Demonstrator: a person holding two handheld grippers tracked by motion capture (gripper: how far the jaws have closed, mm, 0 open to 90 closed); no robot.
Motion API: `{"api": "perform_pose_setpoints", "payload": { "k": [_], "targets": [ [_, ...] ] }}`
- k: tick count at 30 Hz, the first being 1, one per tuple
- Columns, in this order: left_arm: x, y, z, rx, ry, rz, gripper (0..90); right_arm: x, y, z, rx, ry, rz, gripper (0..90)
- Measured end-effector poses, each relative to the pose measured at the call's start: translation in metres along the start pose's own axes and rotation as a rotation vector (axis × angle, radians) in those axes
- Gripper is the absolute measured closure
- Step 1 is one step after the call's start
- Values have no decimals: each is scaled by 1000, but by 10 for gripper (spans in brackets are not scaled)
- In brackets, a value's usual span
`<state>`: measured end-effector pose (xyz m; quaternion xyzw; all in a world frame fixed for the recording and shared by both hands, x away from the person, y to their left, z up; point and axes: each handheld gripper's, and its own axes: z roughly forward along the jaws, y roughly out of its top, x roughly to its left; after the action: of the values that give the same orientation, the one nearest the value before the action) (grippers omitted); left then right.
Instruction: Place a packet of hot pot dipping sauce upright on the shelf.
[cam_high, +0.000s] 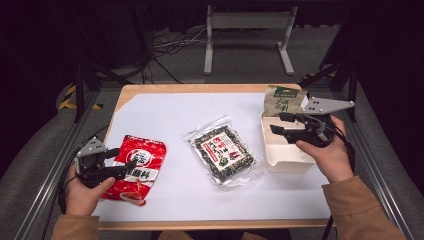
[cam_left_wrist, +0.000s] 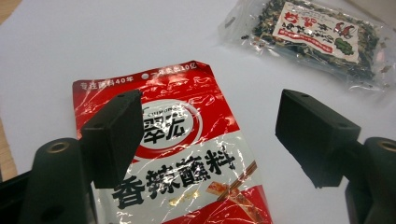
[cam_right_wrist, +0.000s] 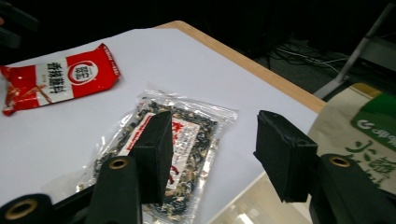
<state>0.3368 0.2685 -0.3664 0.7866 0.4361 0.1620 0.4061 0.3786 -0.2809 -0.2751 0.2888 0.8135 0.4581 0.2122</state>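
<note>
1. Left gripper (cam_high: 120, 160) sits at the near-left of the table, jaws wide apart and empty. In the left gripper view the red sauce packet (cam_left_wrist: 173, 154) lies flat beneath and between the two black jaws; I cannot tell whether either jaw touches the foil.
2. Red sauce packet (cam_high: 136, 167) rests on the white sheet (cam_high: 165, 112), its near end close to the sheet's front edge and its left side near the sheet's left edge. Only a narrow strip of sheet is left on that side.
3. Right gripper (cam_high: 280, 123) is held over the white box (cam_high: 282, 155) at the right edge of the table, jaws parted and holding nothing. In the right gripper view they stand well apart, with sheet and box rim (cam_right_wrist: 243, 210) showing between them.
4. A green-and-tan packet (cam_high: 284, 100) stands up in the far end of the box, just beyond the right gripper's tips, not between them.
5. Clear seaweed packet (cam_high: 222, 150) lies flat mid-table, angled, well apart from the red packet and just left of the box.
6. Open room: the far-left half of the sheet is bare, as is the front strip between the two packets. The wooden table edge (cam_high: 200, 88) shows along the far side.
</note>
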Motion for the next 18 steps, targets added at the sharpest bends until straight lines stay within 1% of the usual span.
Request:
{"api": "perform_pose_setpoints", "payload": {
  "k": [4, 6, 7, 8, 9, 10, 11, 12, 13, 15, 16, 17, 18],
  "targets": [
    [0, 1, 0, -17, -1, 11, 278, 7, -7, 3, -25, 33, 17, 469],
    [-1, 1, 0, -15, -1, 16, 285, 8, -8, 3, -27, 38, 19, 469],
    [-1, 2, -1, -1, -1, 9, 285, 10, -13, 6, -29, 40, 19, 469],
    [-1, 2, -1, -1, -1, 9, 277, 10, -13, 6, -29, 40, 19, 469],
    [0, 3, -1, 24, -15, -16, 277, 11, -15, 7, -29, 42, 22, 469],
    [0, 2, -1, 33, -6, -29, 251, 14, -17, 8, -33, 40, 26, 469],
    [1, 1, -1, 39, 14, -29, 243, 16, -20, 8, -35, 31, 24, 469],
    [4, 0, -2, 47, 19, -25, 256, 21, -24, 9, -34, 20, 16, 469],
    [7, 0, -3, 51, 3, -27, 288, 23, -26, 10, -40, 24, 14, 469],
    [9, 1, -5, 52, 3, -25, 309, 25, -28, 11, -43, 28, 17, 470],
    [12, 2, -7, 47, 10, -22, 309, 27, -29, 12, -48, 29, 14, 469],
    [14, 3, -8, 42, 11, -18, 308, 30, -30, 14, -30, 36, 5, 463],
    [17, 4, -8, 38, -3, -10, 306, 32, -30, 14, -13, 34, -15, 460]
  ]
}}
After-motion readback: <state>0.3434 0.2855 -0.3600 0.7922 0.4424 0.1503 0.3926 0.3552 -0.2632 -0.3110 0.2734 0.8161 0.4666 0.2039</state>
